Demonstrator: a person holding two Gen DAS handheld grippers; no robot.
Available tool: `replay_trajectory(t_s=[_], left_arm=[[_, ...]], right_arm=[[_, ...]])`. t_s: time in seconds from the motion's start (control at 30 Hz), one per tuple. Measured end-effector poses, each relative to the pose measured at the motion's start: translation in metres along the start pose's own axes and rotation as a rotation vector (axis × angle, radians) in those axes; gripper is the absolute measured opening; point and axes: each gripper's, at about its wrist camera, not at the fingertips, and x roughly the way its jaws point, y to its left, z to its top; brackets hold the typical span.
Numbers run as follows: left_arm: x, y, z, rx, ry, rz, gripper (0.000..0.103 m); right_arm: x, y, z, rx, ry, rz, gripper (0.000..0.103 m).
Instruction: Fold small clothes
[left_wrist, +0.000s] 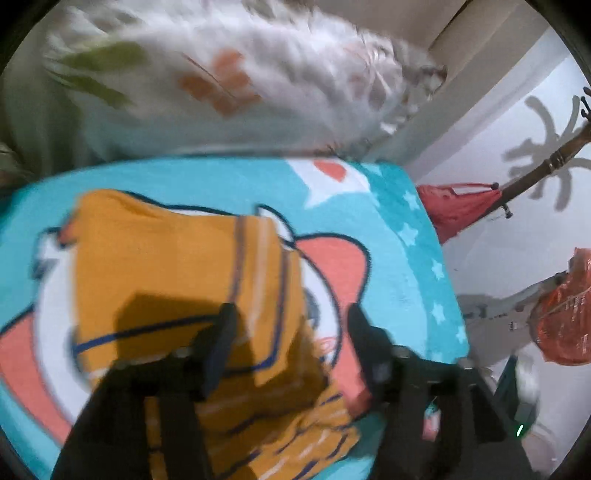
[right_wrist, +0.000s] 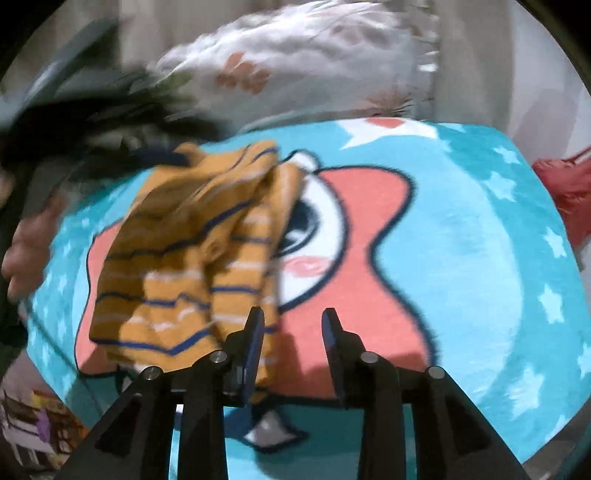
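The mustard striped garment (right_wrist: 192, 266) lies bunched on the turquoise cartoon towel (right_wrist: 480, 258), its long axis running away from the cameras; the right gripper (right_wrist: 293, 325) hangs wide and empty, the cloth just off to its left, one finger overlapping the near hem; the left gripper (left_wrist: 290, 321) hovers directly above the same garment (left_wrist: 177, 266), jaws spread, gripping nothing; left looks nearer the cloth's middle.

Dim, motion-blurred; fisheye-warped edges; hard shadows
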Motion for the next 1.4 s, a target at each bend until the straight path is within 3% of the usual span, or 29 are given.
replay_trajectory(t_s=[0.17,0.27,0.33,0.47,0.5,0.53,0.63,0.67,0.73,0.8,0.87,1.03,1.17,1.23,1.33,1.4], left_arm=[[-0.028,0.024,-0.032,-0.046,-0.029,0.163,0.069],[-0.029,0.048,-0.063,-0.146,-0.013,0.181,0.069],[-0.026,0.057,-0.082,-0.195,-0.004,0.169,0.069],[-0.011,0.049,-0.101,-0.158,0.021,0.209,0.069],[-0.007,0.046,-0.106,-0.141,0.038,0.233,0.069],[-0.003,0.045,-0.109,-0.14,0.047,0.247,0.069],[-0.001,0.041,-0.117,-0.133,0.058,0.243,0.069],[-0.001,0.04,-0.118,-0.126,0.058,0.243,0.069],[0.001,0.04,-0.118,-0.121,0.058,0.261,0.069],[0.002,0.044,-0.118,-0.139,0.068,0.252,0.069],[0.0,0.046,-0.117,-0.148,0.068,0.248,0.07],[0.003,0.04,-0.117,-0.138,0.064,0.269,0.071],[-0.004,0.035,-0.116,-0.147,0.048,0.272,0.071],[-0.013,0.034,-0.118,-0.152,0.026,0.271,0.071],[-0.027,0.033,-0.121,-0.151,-0.01,0.297,0.071],[-0.036,0.034,-0.124,-0.155,-0.031,0.323,0.071]], right_arm=[[-0.003,-0.015,0.044,0.077,-0.042,0.112,0.035],[0.012,0.003,0.068,0.069,-0.013,0.214,0.035],[0.025,0.01,0.074,0.057,0.026,0.223,0.035],[0.061,0.02,0.071,0.066,0.117,0.269,0.042],[0.074,0.02,0.072,0.076,0.156,0.309,0.04],[0.082,0.017,0.072,0.102,0.194,0.364,0.023],[0.086,-0.009,0.08,0.224,0.218,0.499,0.01],[0.082,-0.018,0.081,0.246,0.206,0.503,0.008],[0.078,-0.033,0.082,0.239,0.187,0.385,0.001],[0.083,-0.049,0.079,0.256,0.195,0.274,0.001],[0.08,-0.058,0.077,0.277,0.193,0.228,0.002],[0.039,-0.019,0.091,0.172,0.078,0.338,0.004],[0.048,0.032,0.094,0.072,0.108,0.408,0.007],[0.066,0.044,0.09,0.049,0.144,0.375,0.007],[0.098,0.044,0.082,0.031,0.205,0.232,0.001],[0.099,0.038,0.082,0.058,0.196,0.235,0.001]])
